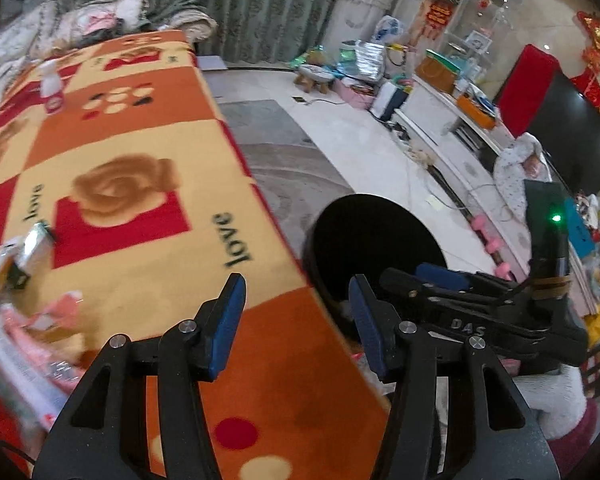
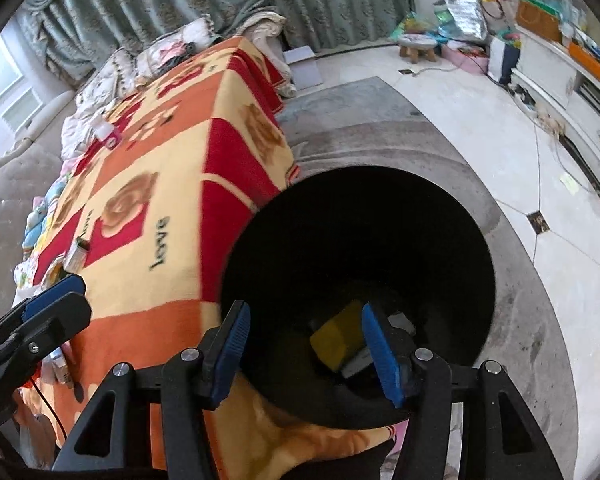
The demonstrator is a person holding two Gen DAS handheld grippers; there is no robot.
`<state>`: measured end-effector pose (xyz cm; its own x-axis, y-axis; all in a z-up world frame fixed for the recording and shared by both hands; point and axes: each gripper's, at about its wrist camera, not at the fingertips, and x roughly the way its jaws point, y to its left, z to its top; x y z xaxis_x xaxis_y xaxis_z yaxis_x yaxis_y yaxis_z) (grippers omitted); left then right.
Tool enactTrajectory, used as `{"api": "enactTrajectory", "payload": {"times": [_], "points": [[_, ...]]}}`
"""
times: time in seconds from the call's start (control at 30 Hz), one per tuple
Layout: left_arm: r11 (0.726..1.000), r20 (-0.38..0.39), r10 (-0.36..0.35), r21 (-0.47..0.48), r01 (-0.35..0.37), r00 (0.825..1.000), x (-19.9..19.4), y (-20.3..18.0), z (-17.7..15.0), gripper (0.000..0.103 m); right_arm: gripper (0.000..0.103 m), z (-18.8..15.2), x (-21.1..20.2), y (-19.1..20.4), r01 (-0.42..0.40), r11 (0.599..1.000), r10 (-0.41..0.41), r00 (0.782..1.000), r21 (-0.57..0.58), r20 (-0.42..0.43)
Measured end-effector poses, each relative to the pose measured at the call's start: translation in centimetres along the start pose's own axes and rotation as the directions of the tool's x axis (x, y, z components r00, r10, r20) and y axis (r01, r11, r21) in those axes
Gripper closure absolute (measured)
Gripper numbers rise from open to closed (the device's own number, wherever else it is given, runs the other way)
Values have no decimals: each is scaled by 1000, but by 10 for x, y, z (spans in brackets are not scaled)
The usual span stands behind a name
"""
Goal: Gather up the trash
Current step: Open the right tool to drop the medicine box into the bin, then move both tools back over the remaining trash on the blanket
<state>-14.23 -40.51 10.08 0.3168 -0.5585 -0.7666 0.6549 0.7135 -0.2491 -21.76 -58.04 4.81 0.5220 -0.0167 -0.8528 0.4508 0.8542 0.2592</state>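
We see the black bin (image 2: 360, 264) standing on the floor against the edge of the table, which is draped in an orange, red and yellow blanket (image 1: 140, 152). Our right gripper (image 2: 306, 344) hangs over the near rim of the bin with its blue pads apart and nothing between them. Down inside the bin lie a yellow packet (image 2: 336, 338) and some grey and white scraps (image 2: 358, 362) beside it.

Our left gripper (image 1: 296, 320) is over the blanket's edge, just left of the bin, and its jaws also stand apart and empty. Further left of the bin, on the blanket, a small silvery box (image 1: 32, 252) lies on its side, with pink and white wrappers (image 1: 32, 336) crumpled nearer to us. Far from the bin, toward the back of the blanket, a small white bottle (image 1: 52, 88) with a pink label stands upright.
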Motion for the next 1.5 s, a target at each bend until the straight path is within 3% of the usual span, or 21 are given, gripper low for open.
{"api": "enactTrajectory", "payload": {"times": [0.3, 0.57, 0.83, 1.1, 1.27, 1.4, 1.5], "points": [[995, 52, 90, -44, -88, 995, -47, 38, -16, 51, 44, -3, -16, 65, -54, 994, 57, 998, -95, 28], [980, 98, 179, -101, -169, 979, -96, 88, -32, 51, 40, -9, -11, 134, -126, 974, 132, 991, -187, 19], [947, 128, 290, -182, -265, 948, -137, 148, -49, 51, 39, -17, 3, 192, -191, 947, 191, 981, -257, -28], [904, 96, 363, -277, -326, 927, -158, 207, -72, 51, 38, -26, 19, 238, -230, 918, 214, 973, -324, -82], [906, 58, 319, -312, -286, 946, -168, 223, -89, 51, 38, -36, 27, 252, -246, 902, 218, 969, -355, -119], [938, 65, 190, -306, -161, 980, -173, 215, -101, 50, 38, -37, 32, 254, -247, 904, 214, 968, -350, -130], [953, 71, 130, -285, -105, 989, -169, 202, -106, 42, 38, -37, 32, 254, -248, 903, 214, 968, -351, -133]]}}
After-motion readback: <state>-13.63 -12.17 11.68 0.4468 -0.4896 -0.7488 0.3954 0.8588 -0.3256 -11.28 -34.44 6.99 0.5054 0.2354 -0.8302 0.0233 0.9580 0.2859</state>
